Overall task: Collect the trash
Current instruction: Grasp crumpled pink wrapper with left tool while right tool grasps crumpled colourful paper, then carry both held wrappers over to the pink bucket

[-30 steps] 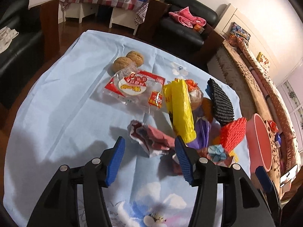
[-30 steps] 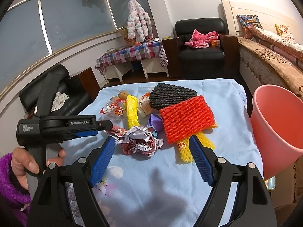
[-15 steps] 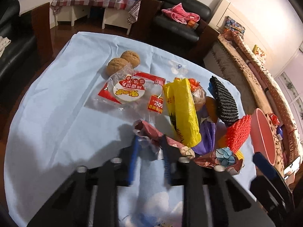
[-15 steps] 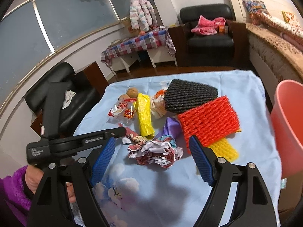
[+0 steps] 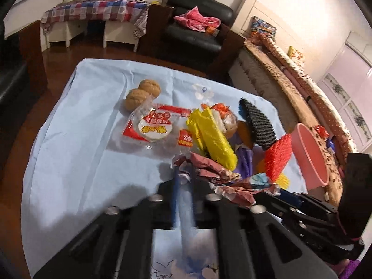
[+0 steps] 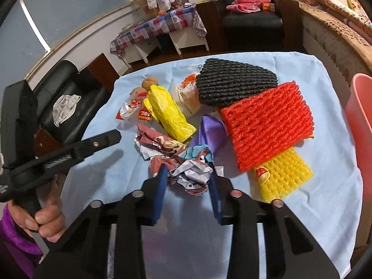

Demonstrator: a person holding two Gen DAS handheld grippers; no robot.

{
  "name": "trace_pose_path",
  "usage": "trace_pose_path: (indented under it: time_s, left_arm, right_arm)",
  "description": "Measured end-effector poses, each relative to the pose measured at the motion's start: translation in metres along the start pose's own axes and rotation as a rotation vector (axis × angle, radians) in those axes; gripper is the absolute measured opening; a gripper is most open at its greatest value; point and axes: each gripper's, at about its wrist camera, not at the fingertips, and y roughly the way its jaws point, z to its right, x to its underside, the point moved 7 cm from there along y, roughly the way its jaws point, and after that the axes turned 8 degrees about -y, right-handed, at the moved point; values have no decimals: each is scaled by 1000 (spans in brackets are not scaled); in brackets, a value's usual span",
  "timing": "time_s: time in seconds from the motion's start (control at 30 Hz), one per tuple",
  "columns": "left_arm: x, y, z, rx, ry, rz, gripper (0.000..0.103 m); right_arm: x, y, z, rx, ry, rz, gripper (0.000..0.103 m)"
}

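Observation:
A heap of trash lies on a light-blue tablecloth [image 5: 76,144]. A crumpled printed paper [image 6: 183,160] lies nearest me; it also shows in the left wrist view [image 5: 216,169]. My right gripper [image 6: 188,181] has its blue pads close on both sides of the crumpled paper. My left gripper [image 5: 183,179] is nearly shut at the paper's left end; the view is blurred and contact is unclear. Behind lie a yellow bag [image 6: 167,114], a red foam net [image 6: 267,125], a black foam net [image 6: 234,83], a yellow foam net [image 6: 281,176] and a snack wrapper [image 5: 155,125].
A pink bin [image 5: 309,155] stands off the table's right edge, also in the right wrist view [image 6: 360,121]. Two walnuts [image 5: 141,93] lie behind the wrapper. A black armchair [image 5: 197,30] and a sofa stand beyond the table.
Both grippers have moved forward to the crumpled paper. The left jaws have closed from wide open to nearly shut. The right jaws have narrowed around the paper.

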Motion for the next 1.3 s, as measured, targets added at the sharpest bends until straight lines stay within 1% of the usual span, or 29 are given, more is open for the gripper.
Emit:
trace_pose_path:
  time_s: [0.03,0.07,0.1,0.2,0.23,0.3,0.5,0.53,0.6,0.67,0.8,0.87,0.9,0.97,1.23,1.3]
  left_arm:
    - [-1,-1,1,13,-1,1,37]
    - [-2,-1,1,20,-6,4,43]
    - [-2,-1,2,24,-12,4,43]
    - [2,9,3,30,-47,-34,44]
    - [5,13,3,23,-63,-50,44]
    - [10,20,0,10,-82,-71,44]
    - [19,31,0,-8,-92,-64,43]
    - [21,33,0,-21,-89,-61,42]
    - [23,36,0,-37,-86,-52,36]
    - [24,39,1,-58,-80,-38,32]
    - [24,44,6,-88,-46,-10,11]
    - [25,43,7,-97,-31,-1,6]
    - [26,40,9,-91,-27,4,0]
    - [27,31,14,-77,-17,10,0]
    - [30,-16,41,-56,66,90,0]
    - [30,-22,44,-54,75,96,0]
  right_arm:
    - [0,0,0,5,-3,4,17]
    - [1,-1,0,4,-2,5,16]
    - [2,-3,-1,3,0,6,15]
    - [6,-12,-3,18,-10,25,11]
    - [7,-16,-3,22,-15,34,8]
    - [10,-26,-5,31,-24,52,7]
    - [17,-54,-10,44,-38,103,7]
    - [19,-61,-10,49,-38,116,7]
    - [18,-69,-10,56,-35,130,7]
    - [21,-78,-9,61,-29,149,7]
    - [24,-91,-6,62,-18,174,7]
    - [26,-98,-4,62,-15,186,7]
    - [27,-100,-3,61,-16,192,7]
    - [27,-105,-2,58,-15,209,7]
    - [31,-117,2,21,5,247,7]
    - [32,-119,2,15,3,254,7]
